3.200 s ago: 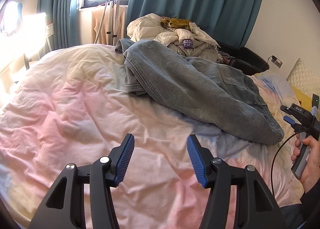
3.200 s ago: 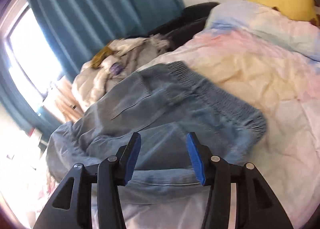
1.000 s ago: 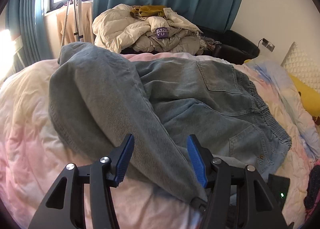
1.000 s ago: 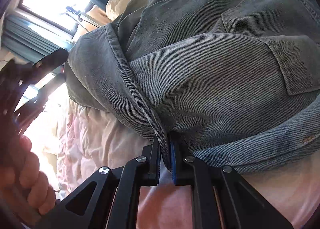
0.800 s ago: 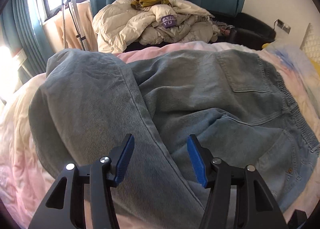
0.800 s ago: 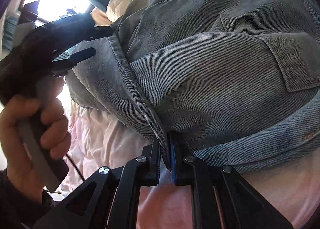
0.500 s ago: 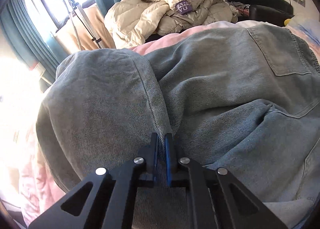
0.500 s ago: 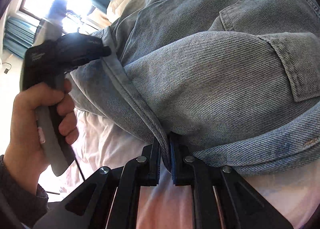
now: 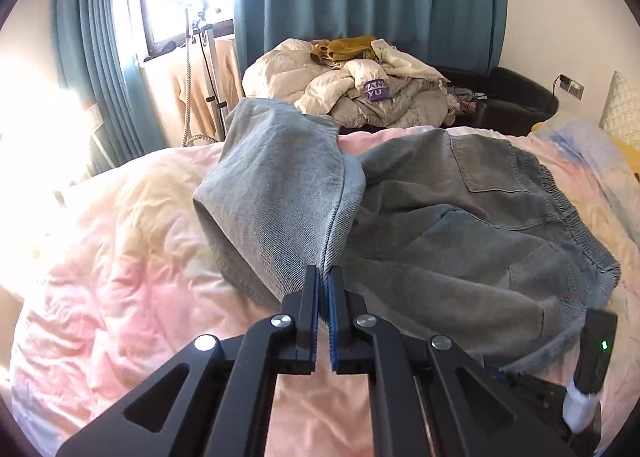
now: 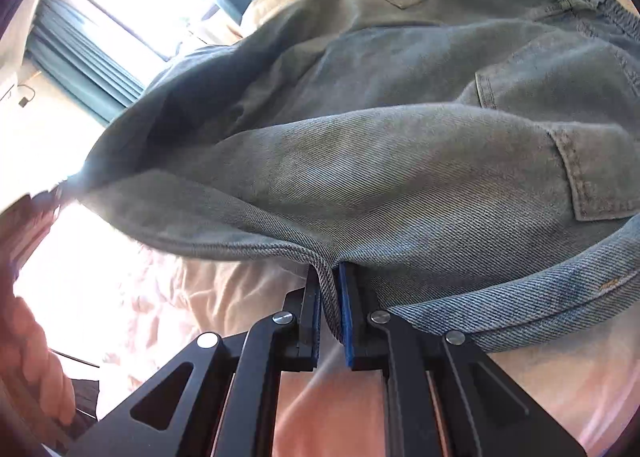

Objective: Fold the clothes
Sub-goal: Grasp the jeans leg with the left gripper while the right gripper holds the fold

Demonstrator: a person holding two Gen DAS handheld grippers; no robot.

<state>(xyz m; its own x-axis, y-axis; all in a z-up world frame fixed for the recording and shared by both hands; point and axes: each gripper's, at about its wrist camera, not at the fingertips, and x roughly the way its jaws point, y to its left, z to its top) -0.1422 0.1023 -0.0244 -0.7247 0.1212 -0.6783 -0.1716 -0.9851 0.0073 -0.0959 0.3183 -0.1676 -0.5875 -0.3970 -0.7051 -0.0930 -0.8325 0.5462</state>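
Jeans: faded blue-grey denim jeans (image 9: 460,225) on a pink bed (image 9: 120,257).
Left hand-held gripper (image 9: 323,293): pinching the leg seam, lifting it to fold.
Right hand-held gripper (image 10: 329,297): clamping the edge nearer the waistband, anchoring it.

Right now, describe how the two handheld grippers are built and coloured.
Both the left gripper and the right gripper are matte black, with angular linkage arms, triangular cutouts and silver pivot screws. The fingers carry blue pads. In the left view, the right unit's body shows a green light.
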